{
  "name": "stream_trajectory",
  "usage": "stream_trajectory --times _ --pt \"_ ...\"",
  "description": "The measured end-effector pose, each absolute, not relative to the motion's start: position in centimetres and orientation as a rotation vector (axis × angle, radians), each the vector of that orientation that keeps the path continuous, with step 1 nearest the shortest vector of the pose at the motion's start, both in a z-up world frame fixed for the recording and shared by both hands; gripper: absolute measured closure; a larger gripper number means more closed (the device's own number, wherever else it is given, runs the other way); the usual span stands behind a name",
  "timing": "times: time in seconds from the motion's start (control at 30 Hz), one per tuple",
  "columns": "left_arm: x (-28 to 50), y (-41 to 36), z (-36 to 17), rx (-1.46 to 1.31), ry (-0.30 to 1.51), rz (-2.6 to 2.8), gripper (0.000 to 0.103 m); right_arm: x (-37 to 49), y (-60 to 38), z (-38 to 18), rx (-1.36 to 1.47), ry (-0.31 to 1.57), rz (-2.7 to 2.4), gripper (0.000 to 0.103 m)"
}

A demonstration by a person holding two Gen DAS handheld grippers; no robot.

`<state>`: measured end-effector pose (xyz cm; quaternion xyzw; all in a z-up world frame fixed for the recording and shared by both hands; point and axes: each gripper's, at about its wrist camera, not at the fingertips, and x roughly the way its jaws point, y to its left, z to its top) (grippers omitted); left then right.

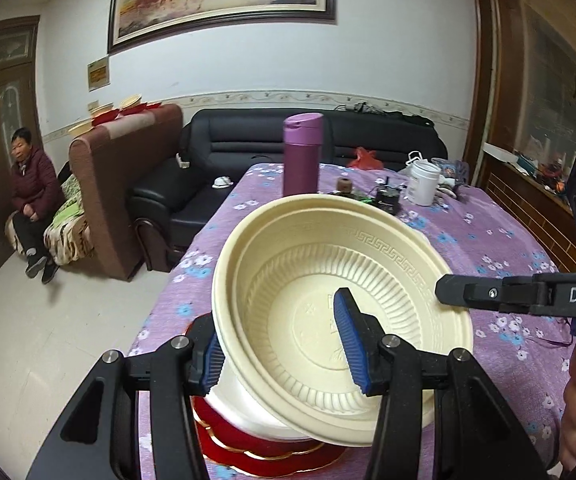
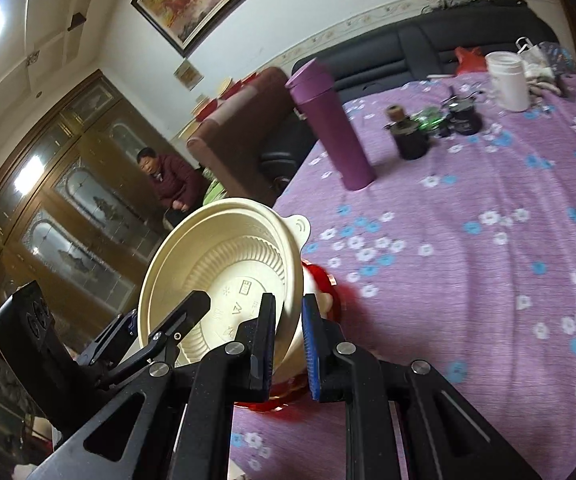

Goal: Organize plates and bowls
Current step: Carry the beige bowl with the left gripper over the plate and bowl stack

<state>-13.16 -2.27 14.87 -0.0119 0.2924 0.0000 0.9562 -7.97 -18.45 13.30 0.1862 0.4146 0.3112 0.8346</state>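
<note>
Both grippers pinch the cream bowl's [image 1: 328, 312] rim: left gripper [image 1: 288, 356] half-open, right gripper [image 2: 290, 344] nearly shut. Lifted off the red plate [image 1: 263, 446] near the table's edge; next it needs stacking somewhere.

— What stands near the far edge of the table [image 1: 488, 248]?
— A purple flask [image 1: 302, 154], upright, and a white jar [image 1: 424, 182] toward the far right corner, well apart.
</note>
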Motion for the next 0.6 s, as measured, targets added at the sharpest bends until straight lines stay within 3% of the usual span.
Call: stream_trajectory --times 0.6 --pt "-10.7 1.2 10.4 -0.079 0.716 0.032 0.055 -6.0 -14.2 8.8 0.348 1.017 0.632 0.087"
